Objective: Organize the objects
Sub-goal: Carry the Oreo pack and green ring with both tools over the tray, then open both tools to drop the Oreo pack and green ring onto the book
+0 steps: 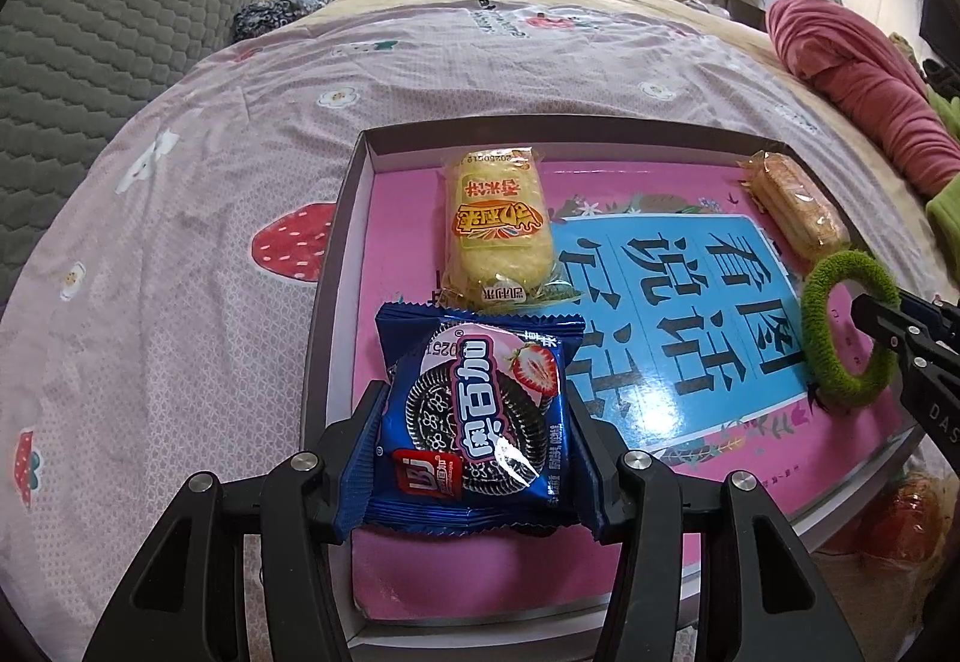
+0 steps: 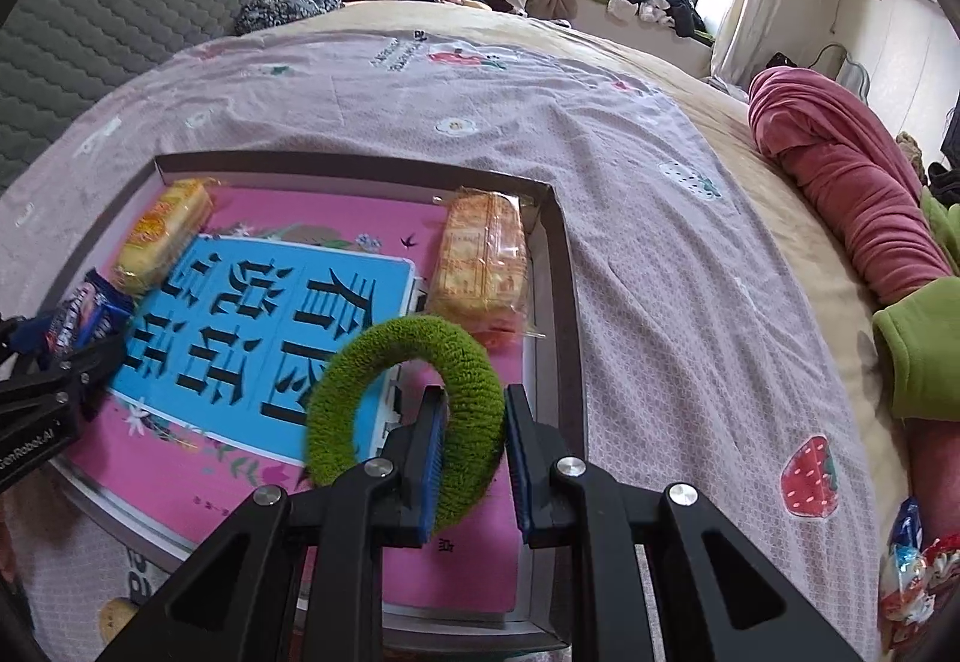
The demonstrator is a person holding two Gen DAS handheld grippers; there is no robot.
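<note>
My left gripper [image 1: 477, 422] is shut on a blue cookie packet [image 1: 477, 410] and holds it over the near left part of a shallow box [image 1: 345, 218] with a pink and blue book cover inside. My right gripper [image 2: 474, 440] is shut on a fuzzy green ring [image 2: 408, 398], held over the box's right side; the ring also shows in the left wrist view [image 1: 840, 326]. A yellow rice-cake packet [image 1: 495, 224] lies at the box's far left and an orange cracker packet [image 2: 480, 260] at its far right.
The box sits on a pink strawberry-print sheet [image 2: 660, 242] on a bed. A rolled red blanket [image 2: 852, 188] and green cloth [image 2: 918, 350] lie at the right. More snack packets [image 2: 912, 572] lie at the near right. Piled clothes lie at the back.
</note>
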